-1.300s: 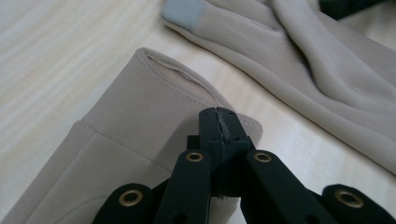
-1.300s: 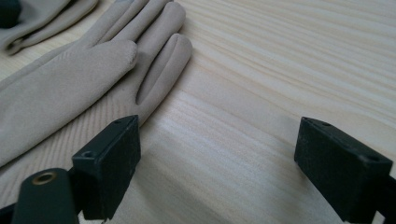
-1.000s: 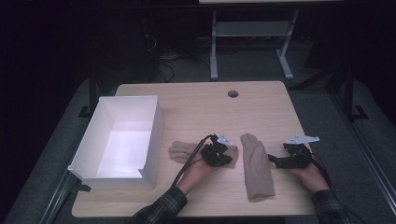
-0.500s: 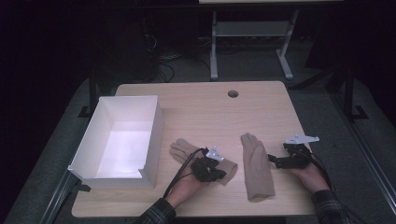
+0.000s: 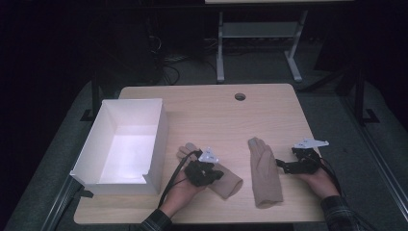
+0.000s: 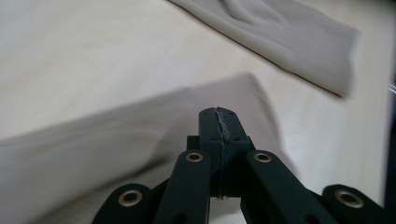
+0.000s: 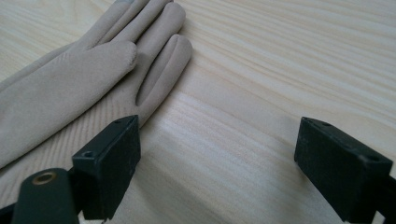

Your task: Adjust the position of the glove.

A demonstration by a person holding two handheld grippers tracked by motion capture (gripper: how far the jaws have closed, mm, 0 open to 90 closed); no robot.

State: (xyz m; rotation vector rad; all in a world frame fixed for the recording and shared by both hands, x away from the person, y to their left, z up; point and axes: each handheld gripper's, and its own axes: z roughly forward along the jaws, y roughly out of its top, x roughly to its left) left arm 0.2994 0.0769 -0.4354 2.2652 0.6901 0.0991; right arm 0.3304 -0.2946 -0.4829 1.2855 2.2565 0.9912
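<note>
Near the front edge of the bench [image 5: 269, 101], the left tool [image 5: 211, 174] sits closed over one tan glove [image 5: 230, 182], the right tool [image 5: 284, 164] stands open beside the other glove [image 5: 263, 173], and the white box [image 5: 126, 139] lies farther left.

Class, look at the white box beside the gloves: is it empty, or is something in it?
Empty: the white box shows only its bare white floor.
</note>
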